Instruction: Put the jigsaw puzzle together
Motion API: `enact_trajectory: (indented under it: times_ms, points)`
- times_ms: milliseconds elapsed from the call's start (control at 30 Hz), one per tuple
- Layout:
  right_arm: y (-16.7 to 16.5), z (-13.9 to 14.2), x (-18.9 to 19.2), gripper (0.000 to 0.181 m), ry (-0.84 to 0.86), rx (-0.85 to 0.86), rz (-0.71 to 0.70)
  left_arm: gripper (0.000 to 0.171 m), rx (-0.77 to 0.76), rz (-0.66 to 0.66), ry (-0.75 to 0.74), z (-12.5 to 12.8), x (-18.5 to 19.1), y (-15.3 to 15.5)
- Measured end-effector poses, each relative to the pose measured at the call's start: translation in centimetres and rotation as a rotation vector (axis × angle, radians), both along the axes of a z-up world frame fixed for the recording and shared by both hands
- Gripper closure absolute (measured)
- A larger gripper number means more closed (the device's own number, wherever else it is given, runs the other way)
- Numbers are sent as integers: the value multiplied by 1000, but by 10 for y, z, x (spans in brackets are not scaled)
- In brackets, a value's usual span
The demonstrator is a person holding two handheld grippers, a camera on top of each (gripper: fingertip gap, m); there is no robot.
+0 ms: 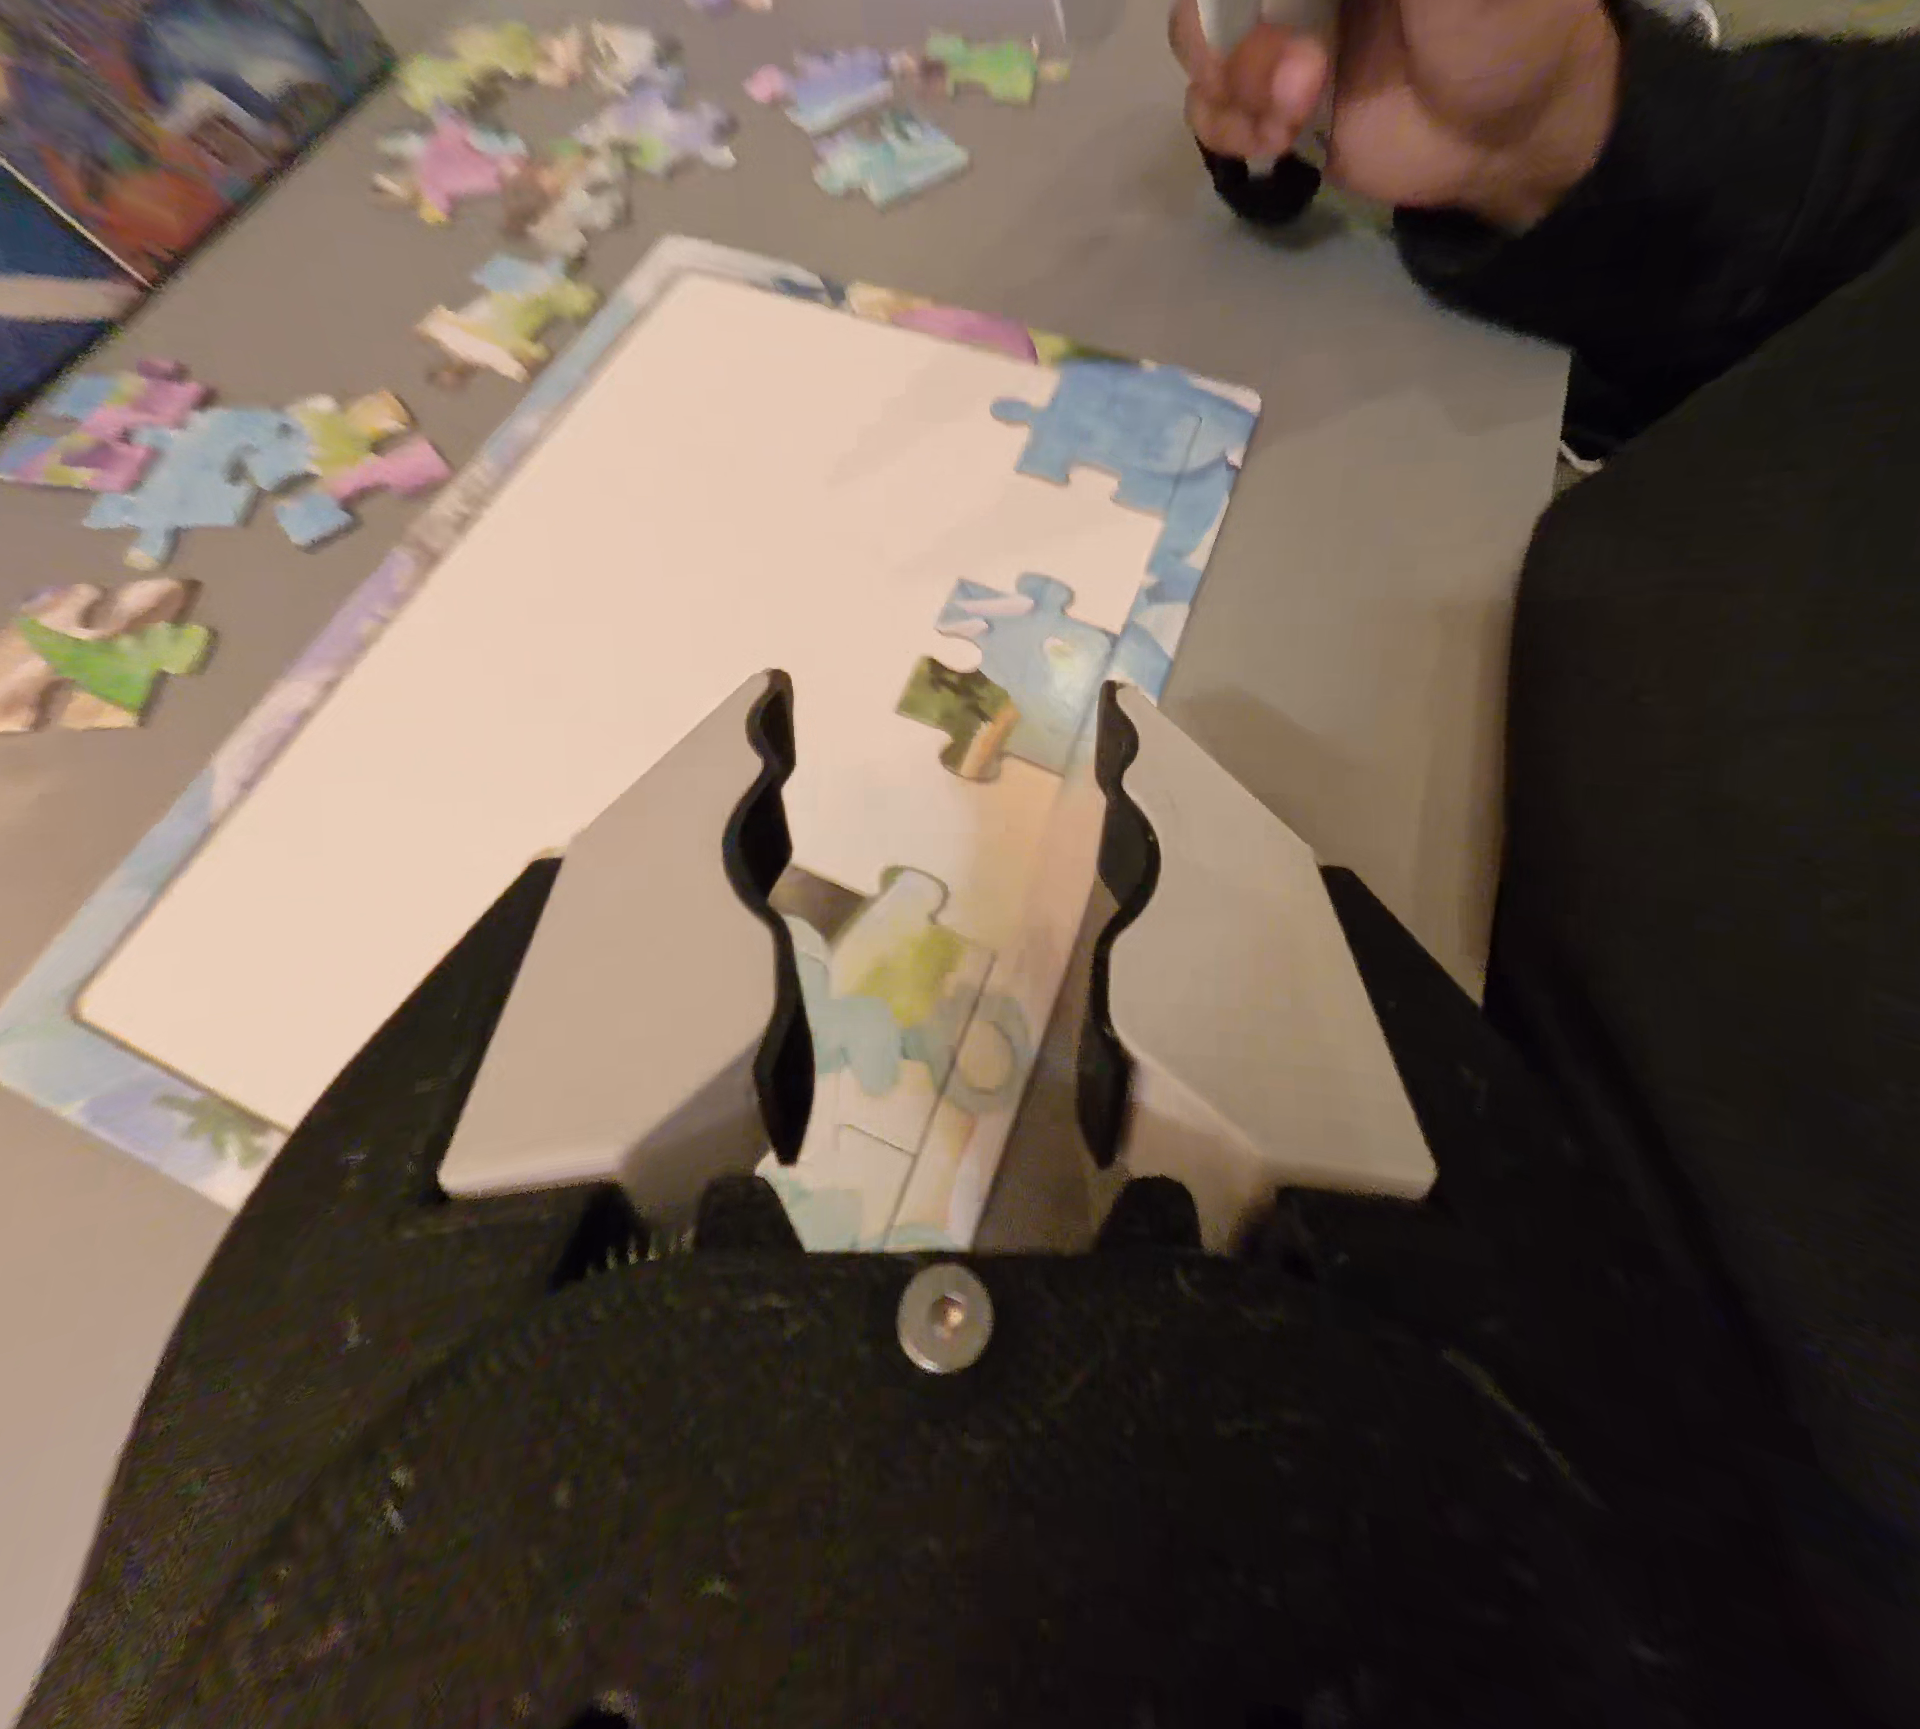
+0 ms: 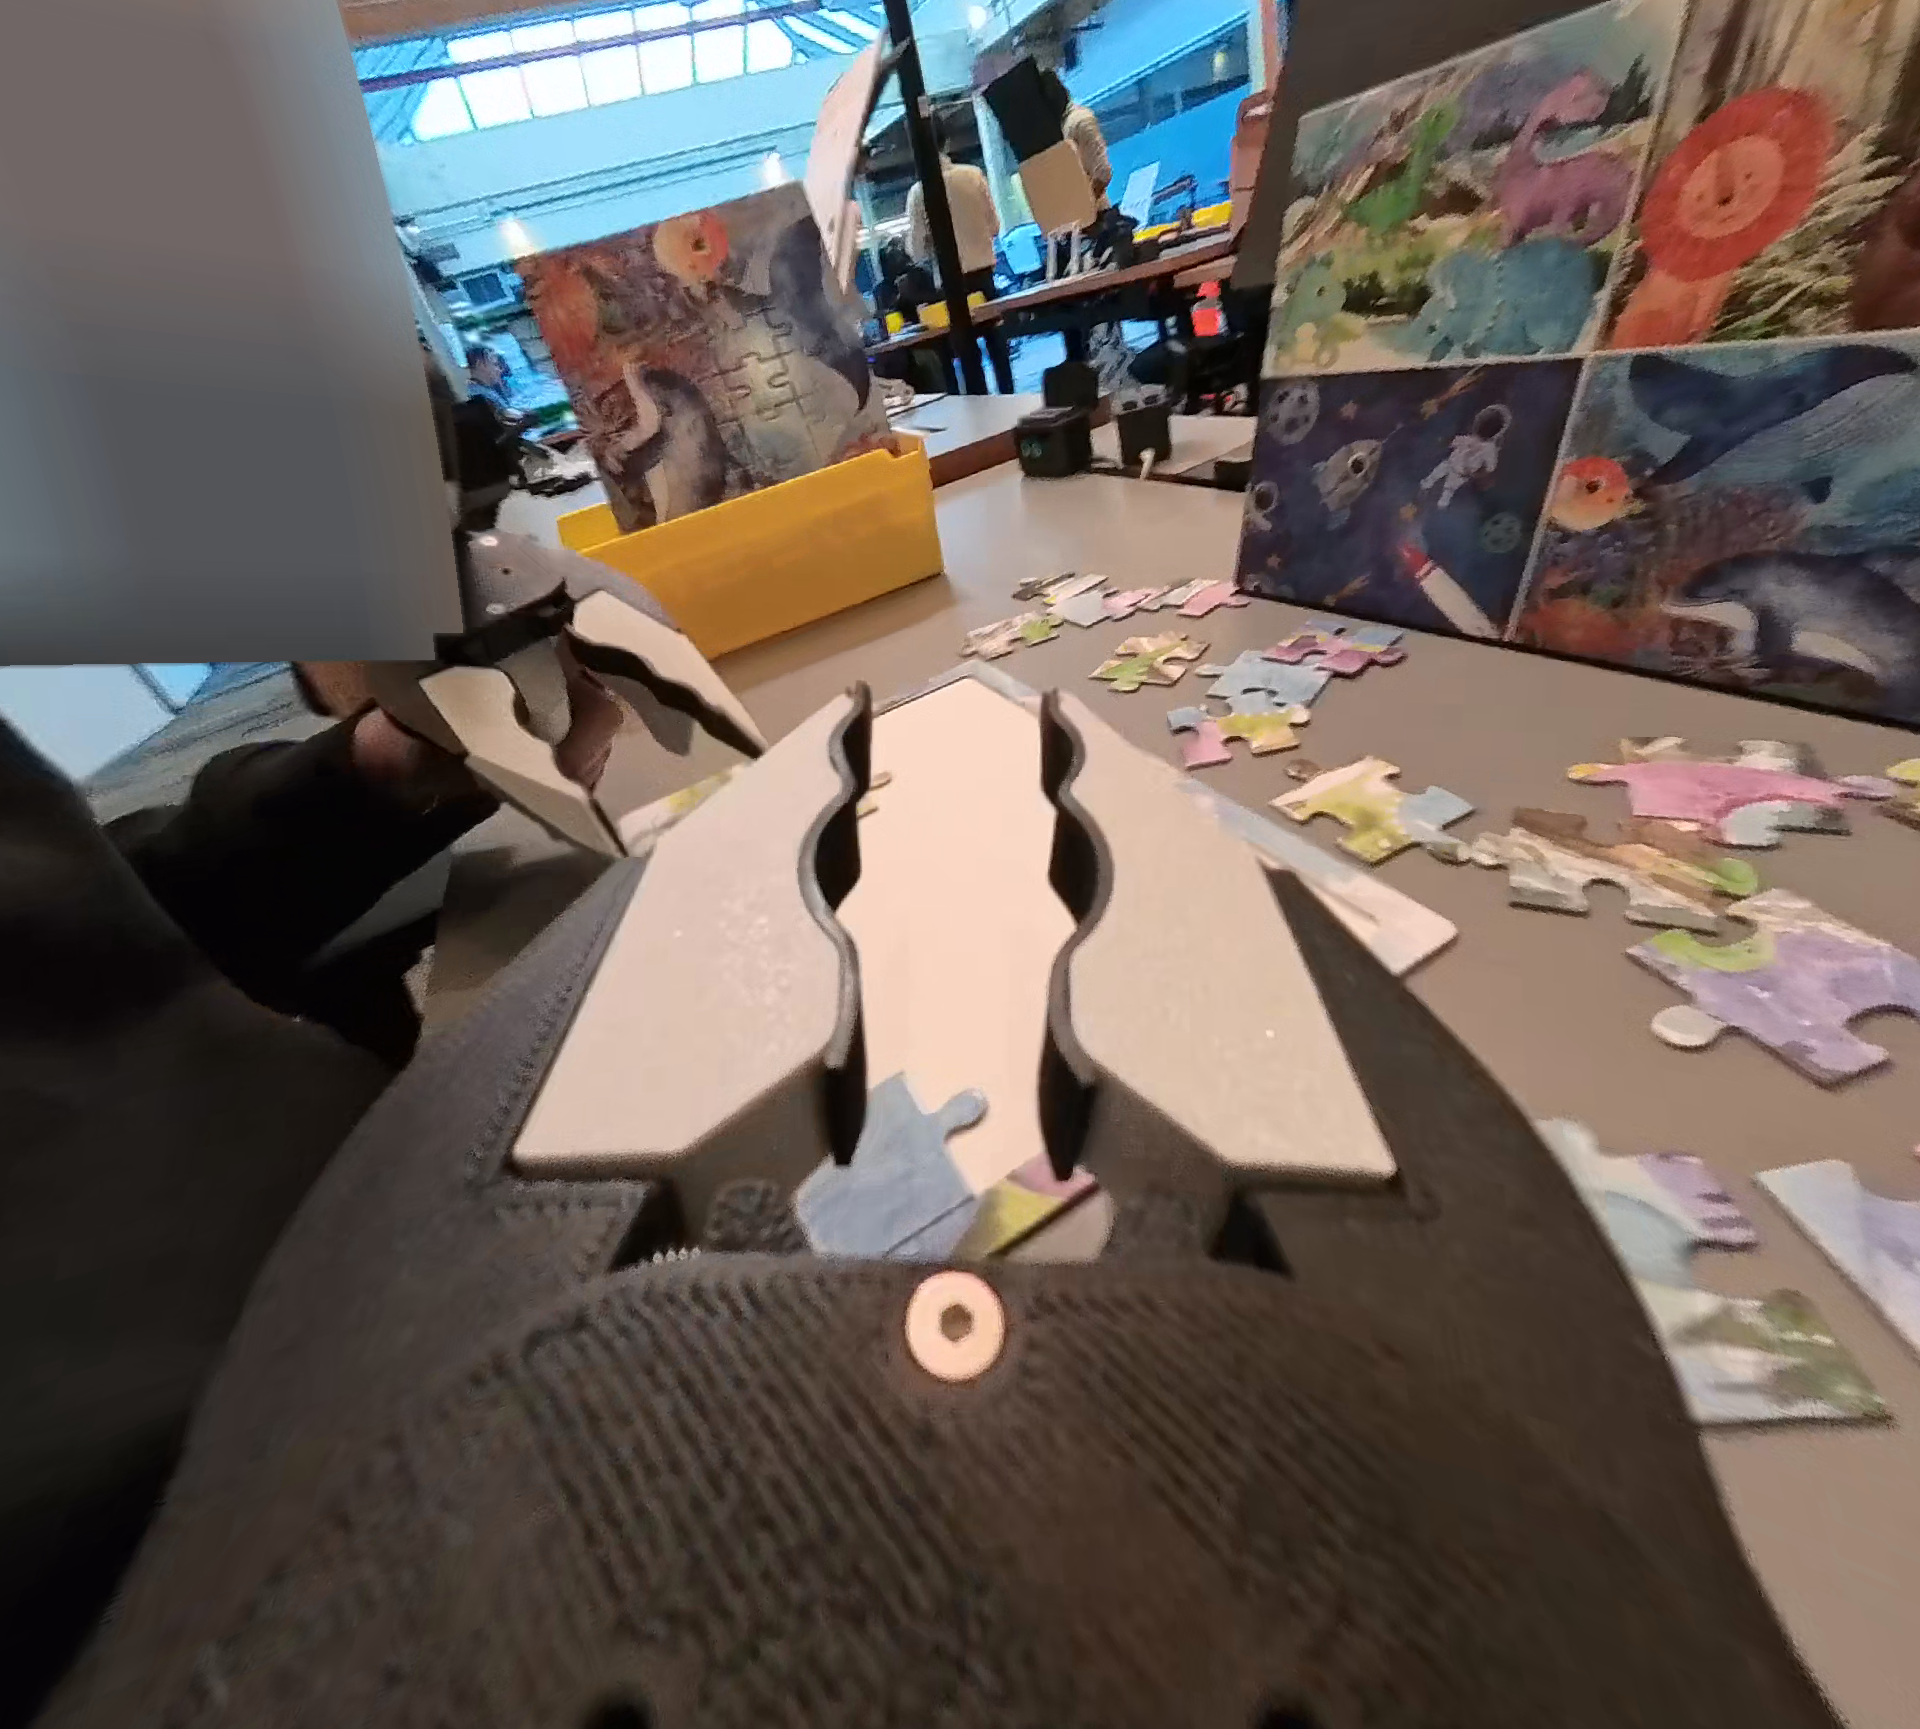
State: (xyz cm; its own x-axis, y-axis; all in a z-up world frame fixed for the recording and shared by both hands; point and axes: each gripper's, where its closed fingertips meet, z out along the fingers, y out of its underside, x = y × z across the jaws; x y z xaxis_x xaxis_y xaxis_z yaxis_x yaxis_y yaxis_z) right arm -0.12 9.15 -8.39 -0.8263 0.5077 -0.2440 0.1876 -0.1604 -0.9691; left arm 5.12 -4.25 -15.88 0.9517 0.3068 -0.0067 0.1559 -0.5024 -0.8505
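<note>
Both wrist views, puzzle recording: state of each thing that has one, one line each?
Left tool: open, empty, over the tray's near corner.
Right tool: open, empty, above the tray.
Puzzle tray: mostly bare; a few pieces seated along one edge.
Blue piece: seated in the tray's far corner.
Loose pieces: scattered on the table, unplaced.
Puzzle box: standing upright.
Yellow bin: holds an upright puzzle board.
</note>
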Motion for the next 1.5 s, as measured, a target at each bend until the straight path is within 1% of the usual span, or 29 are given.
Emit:
enact_trajectory:
  times_ms: [100,167,200,267,300,333,367,400,433,500,533,567,633,700,800,900,1000,1100,1167,1267,1300,1367,1500]
  points:
    - [13,23,-15,149,63,88,-91,115,41,21,74,24,-22,1]
    - [25,45,-32,142,125,187,-174,113,65,18,132,40,-42,3]
    - [32,56,-43,139,162,235,-216,109,92,16,145,48,-54,5]
    - [50,77,-69,137,247,291,-303,105,165,6,112,62,-79,10]
    - [60,83,-83,137,282,310,-341,102,199,7,85,67,-93,12]
    - [71,81,-99,138,294,334,-378,99,228,19,62,71,-109,12]
    - [81,73,-114,138,275,350,-405,96,245,38,40,71,-125,11]
    - [89,59,-126,137,237,361,-411,94,246,63,16,67,-141,8]
    - [94,43,-135,137,192,362,-412,90,236,90,-18,59,-155,3]
    - [97,12,-141,136,106,332,-390,85,224,135,-95,40,-171,-11]
    - [96,1,-139,136,72,327,-361,85,241,152,-123,33,-174,-19]
    - [99,-6,-139,137,60,333,-364,87,272,168,-142,29,-176,-27]
    - [107,-10,-144,137,55,332,-392,91,365,182,-174,33,-177,-37]
    - [110,-9,-145,138,41,297,-384,91,460,172,-214,43,-178,-41]
    - [119,1,-142,144,83,264,-415,93,566,111,-301,54,-173,-40]
    - [130,7,-142,146,120,270,-459,94,614,127,-276,57,-178,-46]
    - [138,1,-145,146,116,315,-487,96,624,153,-258,57,-183,-53]
    - [142,3,-145,146,130,334,-505,103,642,136,-257,63,-180,-56]
    - [143,11,-141,145,161,327,-505,107,627,127,-246,65,-177,-57]
    - [145,39,-126,147,263,239,-496,130,564,81,-225,64,-167,-54]
    - [148,48,-121,148,289,204,-500,134,541,79,-206,63,-165,-53]
    - [157,59,-116,149,312,154,-522,134,488,107,-147,60,-167,-54]
    - [171,62,-116,146,296,134,-557,134,382,207,8,55,-179,-64]
